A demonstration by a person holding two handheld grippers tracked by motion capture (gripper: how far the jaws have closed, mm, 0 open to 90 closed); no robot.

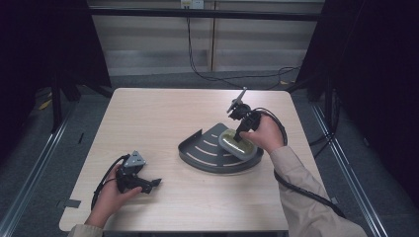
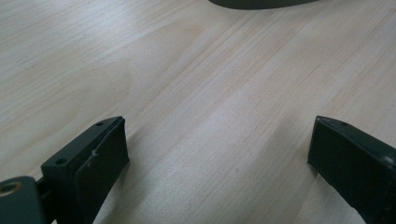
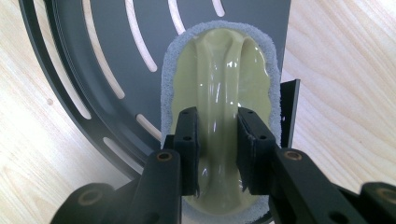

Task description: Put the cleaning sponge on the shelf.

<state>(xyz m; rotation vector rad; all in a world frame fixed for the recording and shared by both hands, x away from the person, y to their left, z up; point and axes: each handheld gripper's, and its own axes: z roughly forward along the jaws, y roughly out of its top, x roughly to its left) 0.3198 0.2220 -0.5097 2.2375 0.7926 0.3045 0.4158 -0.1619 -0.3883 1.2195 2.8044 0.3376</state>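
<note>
table [image 1: 163, 118]: light wood, rounded corners | floor [image 1: 34, 163]: grey | cable [image 1: 197, 69]: black, behind table

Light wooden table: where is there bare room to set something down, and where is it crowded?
The light wooden table is bare across its far left, and between the left gripper and the dark slotted quarter-round tray. Crowded: right-centre, where the right gripper grips the pale green handled scrubber on the tray.
</note>
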